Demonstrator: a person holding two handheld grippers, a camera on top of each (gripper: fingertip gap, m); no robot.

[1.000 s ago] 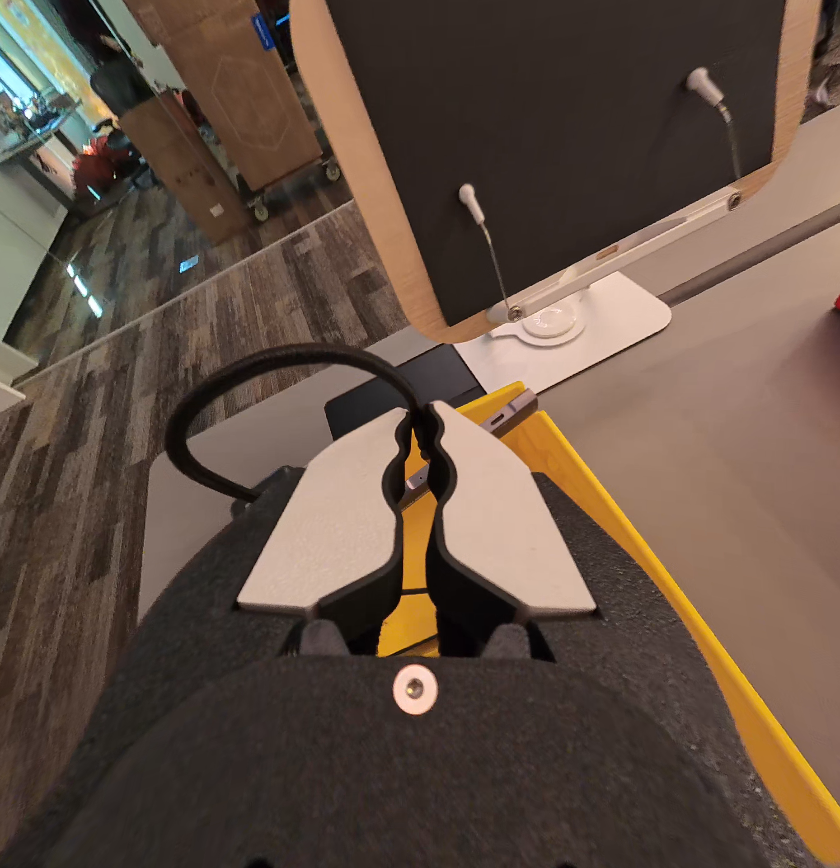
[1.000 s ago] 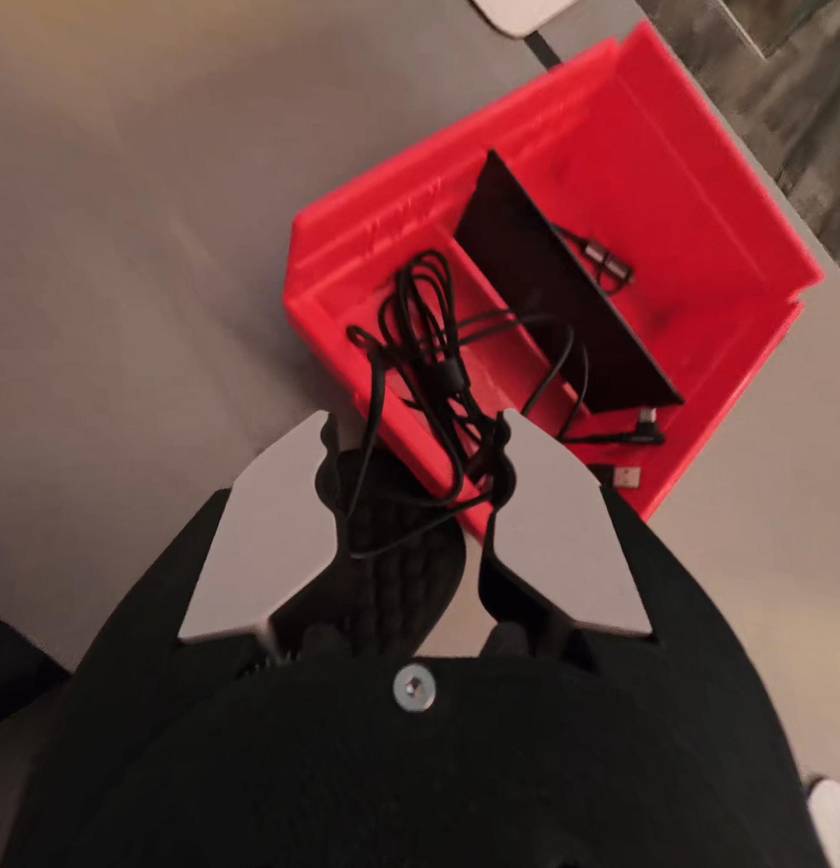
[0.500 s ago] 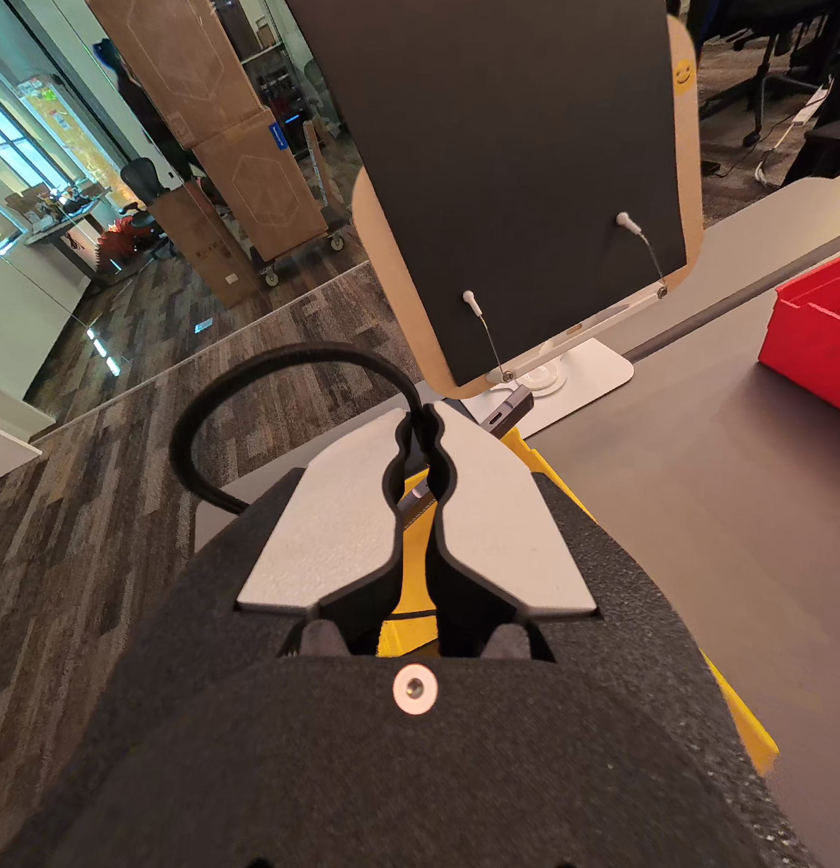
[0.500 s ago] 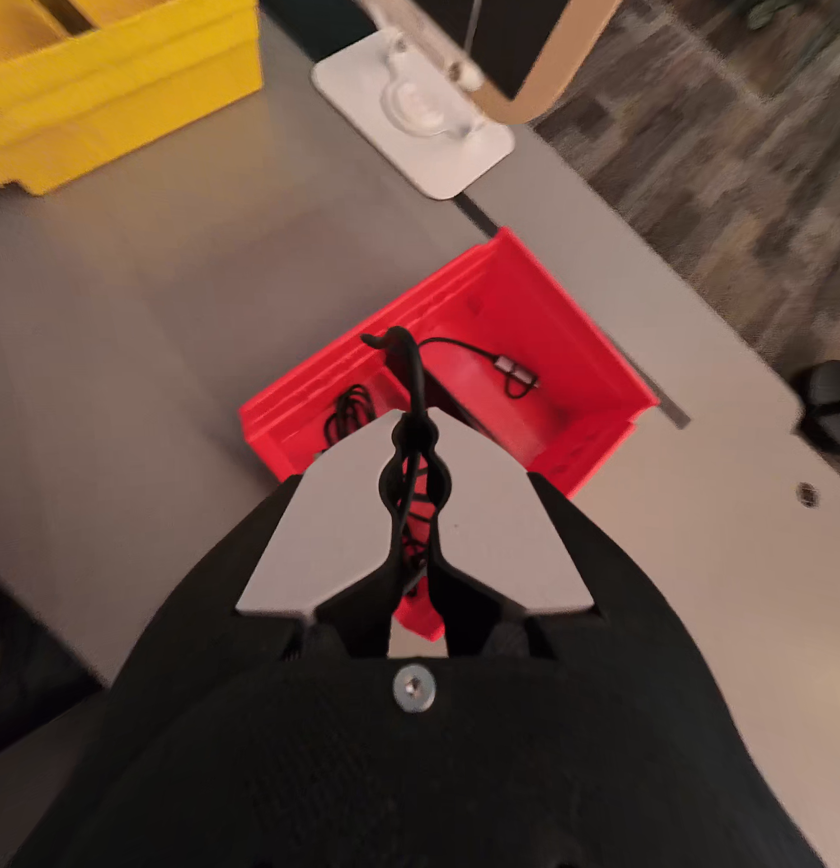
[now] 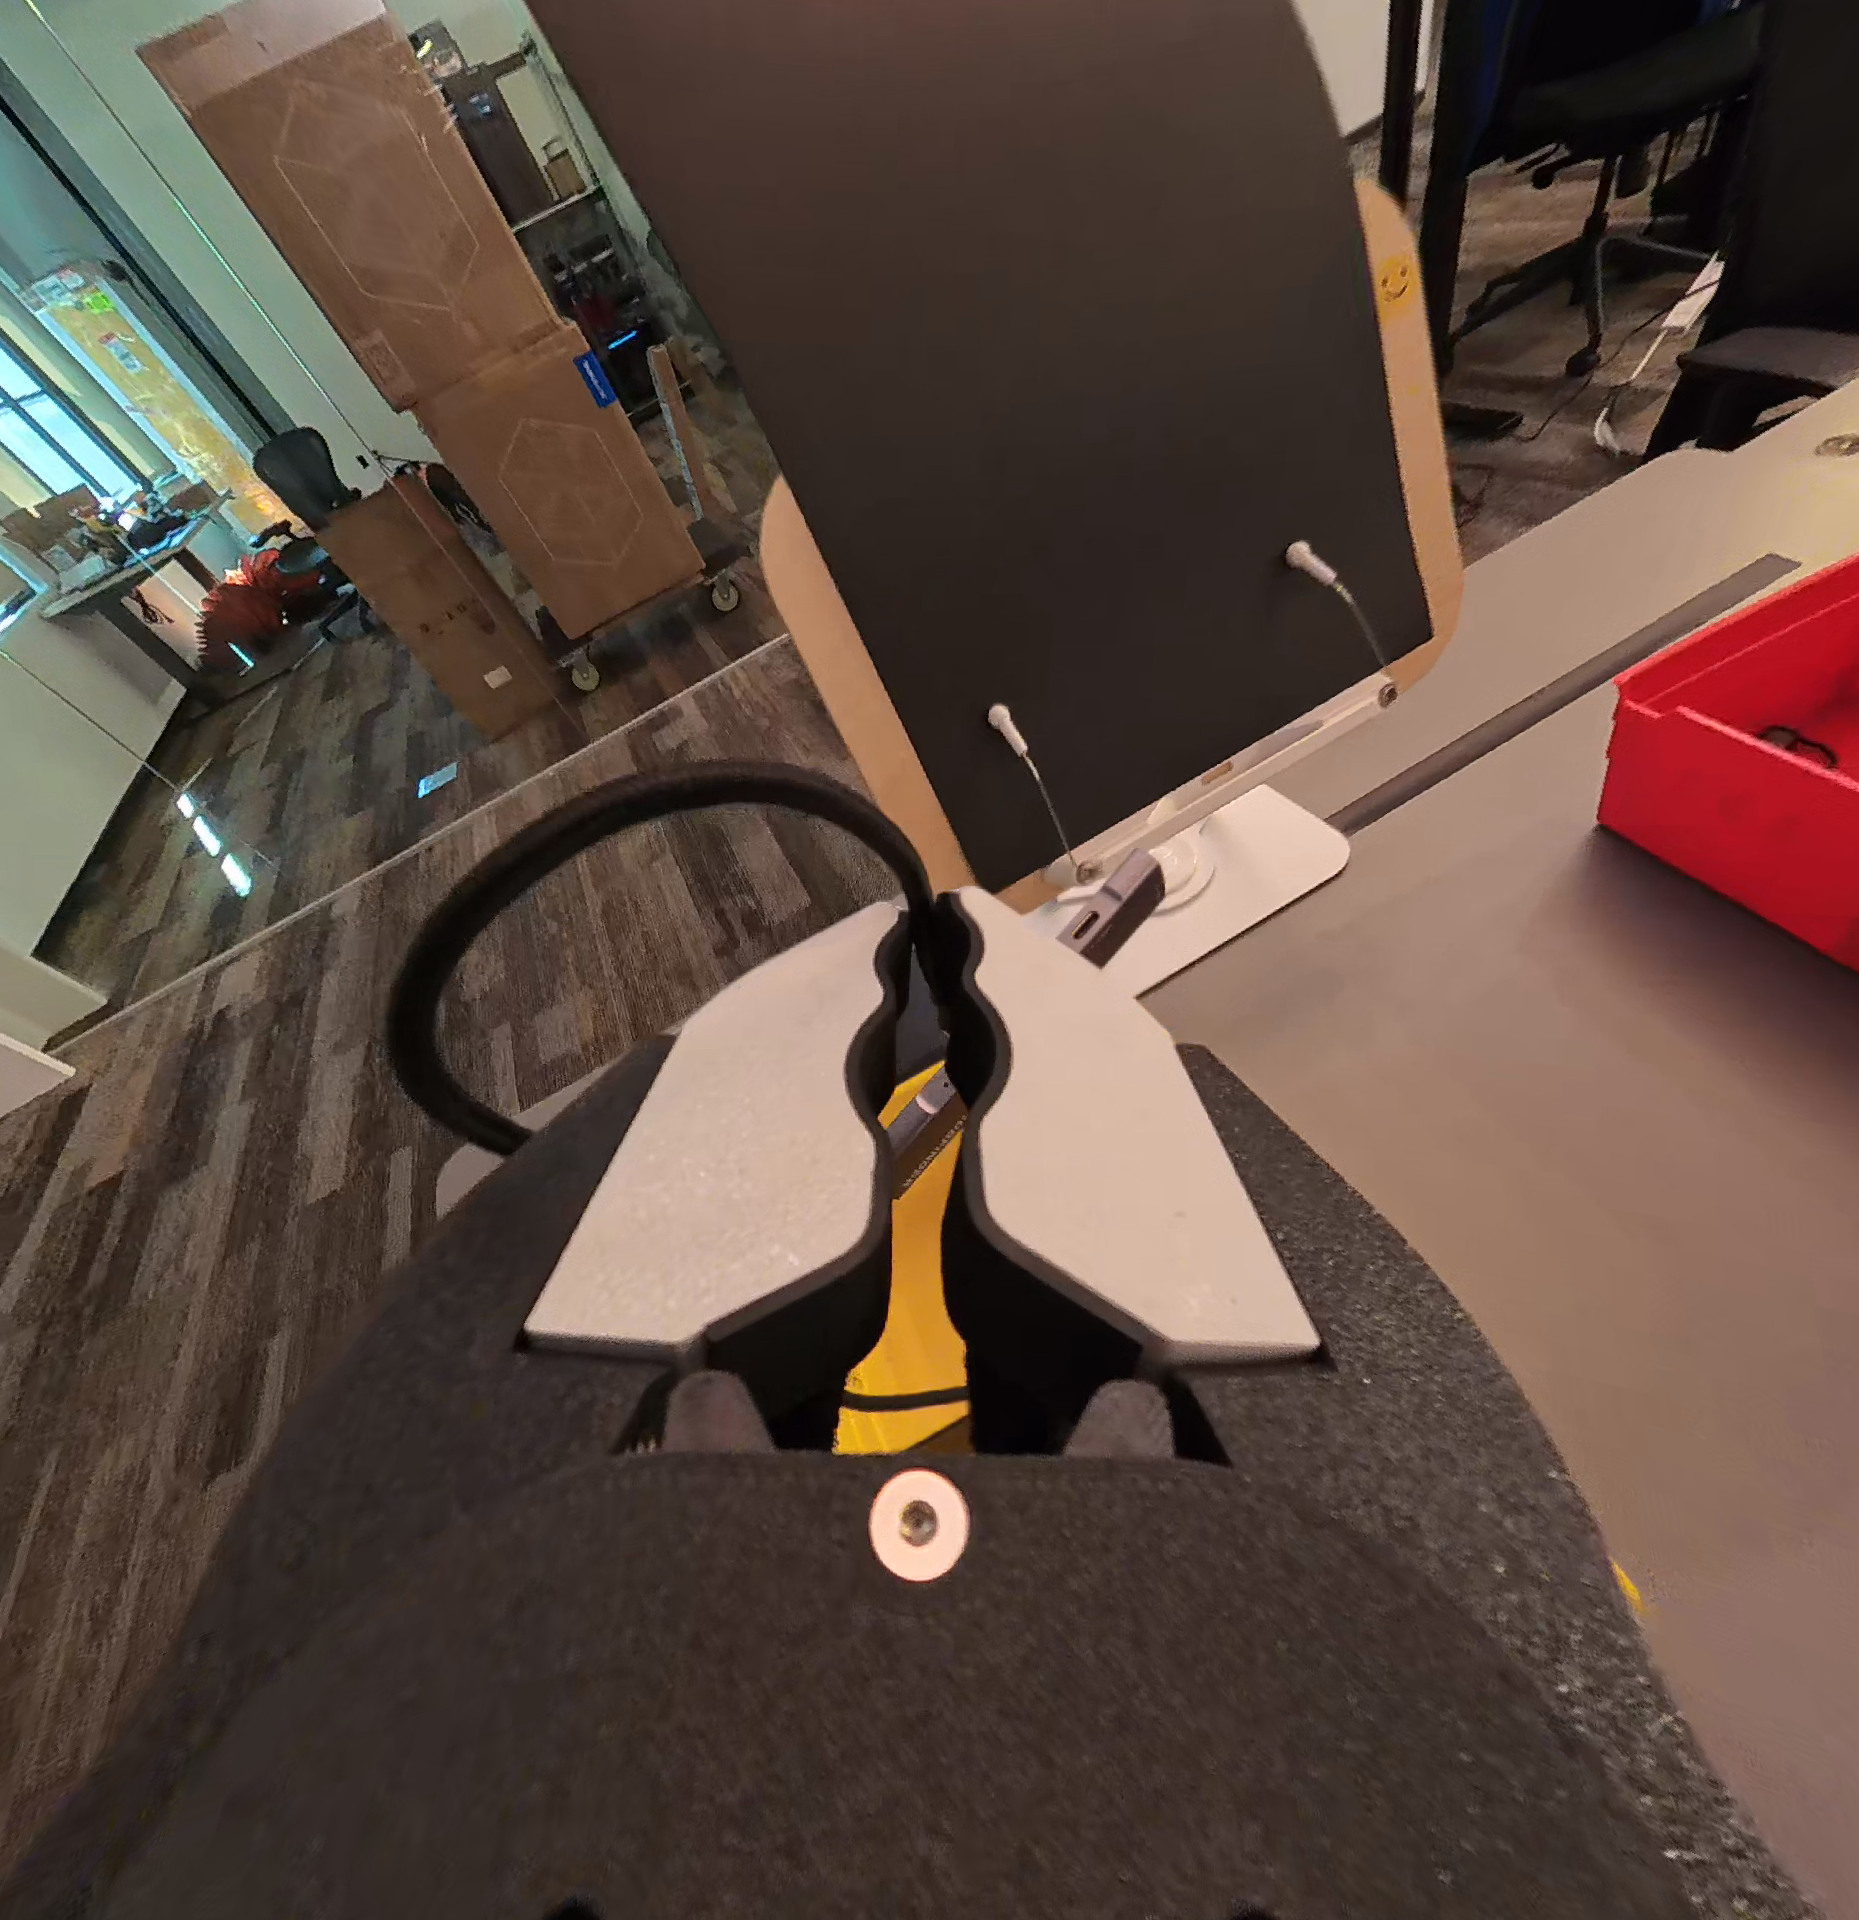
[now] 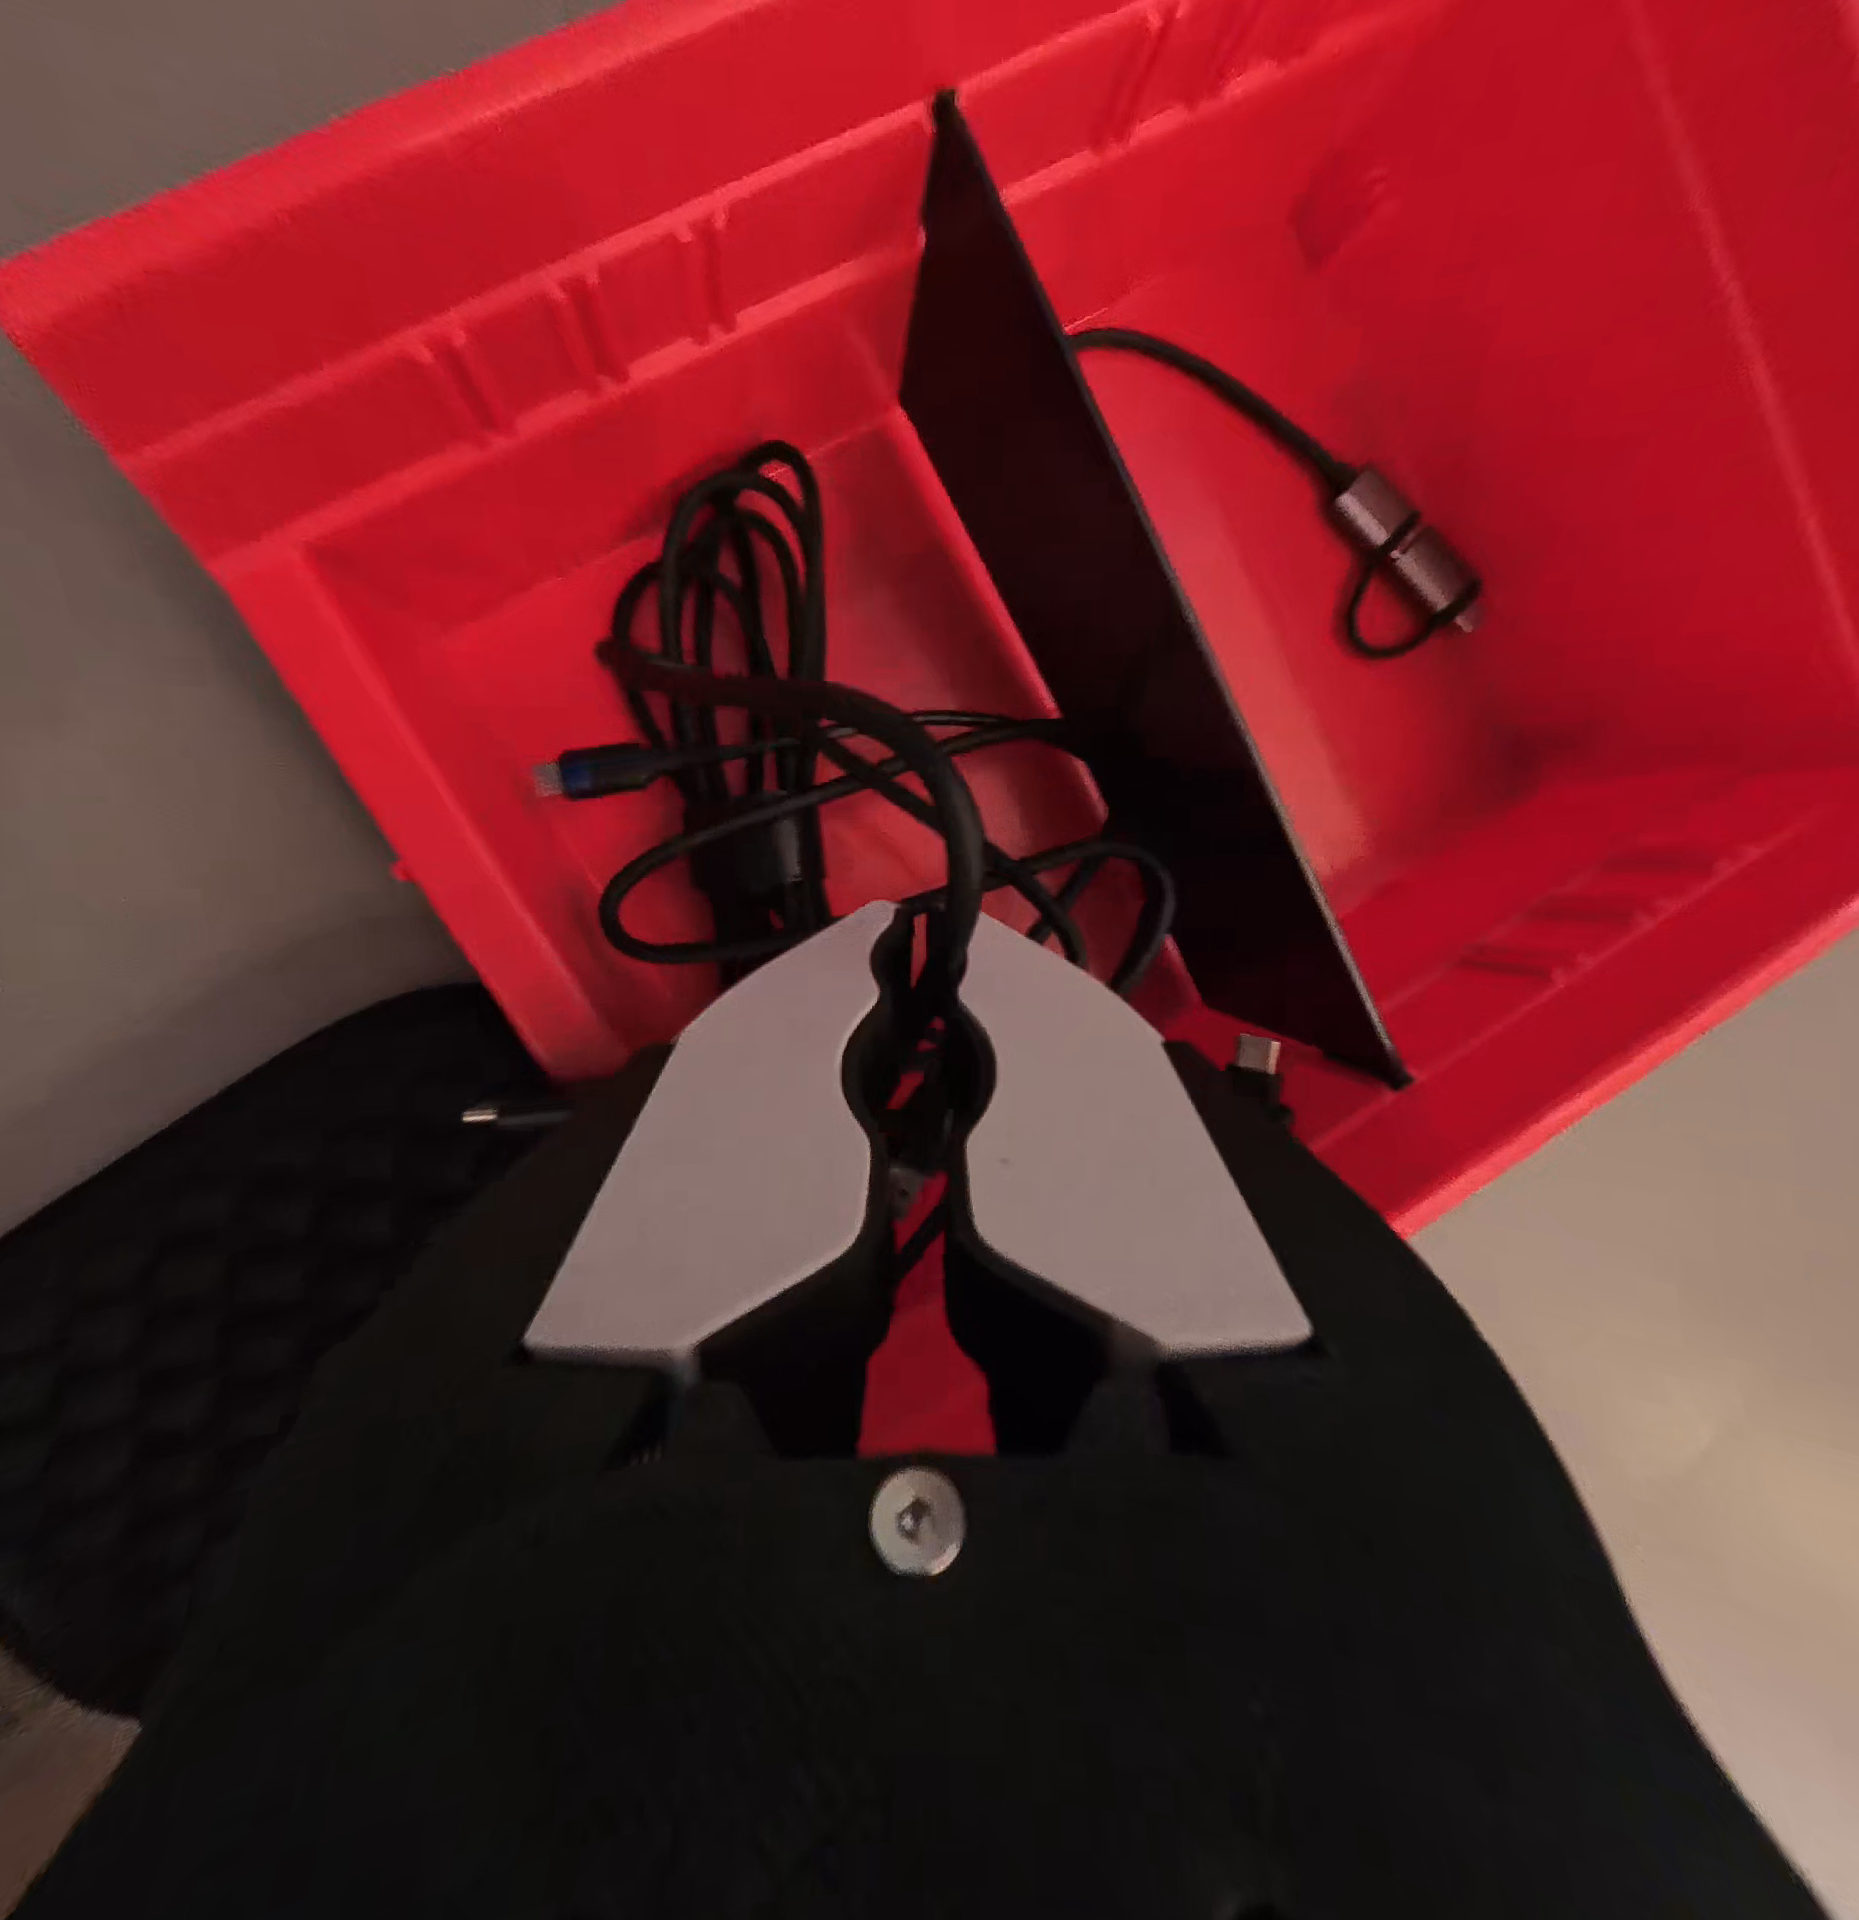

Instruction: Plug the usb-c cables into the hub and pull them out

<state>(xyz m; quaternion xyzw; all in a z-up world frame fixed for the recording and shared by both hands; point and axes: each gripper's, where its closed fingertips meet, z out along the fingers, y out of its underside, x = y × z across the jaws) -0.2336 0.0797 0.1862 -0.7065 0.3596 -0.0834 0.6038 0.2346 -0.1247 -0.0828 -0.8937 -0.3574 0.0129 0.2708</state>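
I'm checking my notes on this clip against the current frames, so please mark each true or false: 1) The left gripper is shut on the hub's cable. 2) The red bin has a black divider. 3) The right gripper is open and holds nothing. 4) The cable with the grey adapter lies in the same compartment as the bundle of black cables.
1) True: the left gripper is clamped on the hub's black cable, with the hub beyond it.
2) True: the red bin has a black divider.
3) False: the right gripper is shut on black cables.
4) False: the grey adapter lies across the divider from the bundle.
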